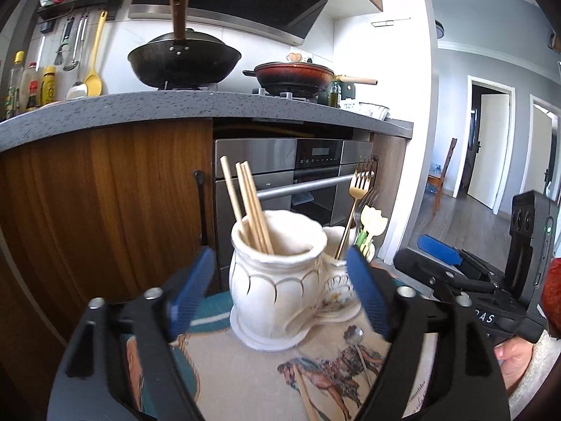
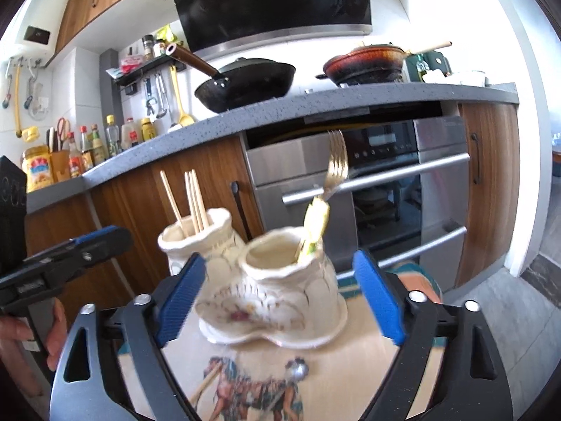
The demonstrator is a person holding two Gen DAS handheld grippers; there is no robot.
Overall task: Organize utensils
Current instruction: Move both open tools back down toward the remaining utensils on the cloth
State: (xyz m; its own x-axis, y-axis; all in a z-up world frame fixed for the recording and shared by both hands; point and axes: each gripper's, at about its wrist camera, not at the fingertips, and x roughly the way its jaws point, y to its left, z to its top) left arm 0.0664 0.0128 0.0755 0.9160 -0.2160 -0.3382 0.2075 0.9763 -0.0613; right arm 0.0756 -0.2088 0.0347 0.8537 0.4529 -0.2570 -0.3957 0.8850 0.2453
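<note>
standing upright chopsticks (image 1: 250, 207), fork (image 1: 354, 203) tines up

Glazed ceramic holder (image 1: 277, 280); wooden chopsticks (image 1: 250, 203); metal fork (image 1: 359, 182).

"What did the left gripper (image 1: 280, 294) look like?"

"A black forked frame, silver round screws at the knuckles, ribbed blue pads (image 1: 191, 296) inside each finger."

"And the right gripper (image 2: 280, 298)?"

"Identical. Behind it sat a black camera block with a green light; the hand (image 1: 515, 358) beneath wore a fuzzy cream sleeve (image 1: 536, 379)."
</note>
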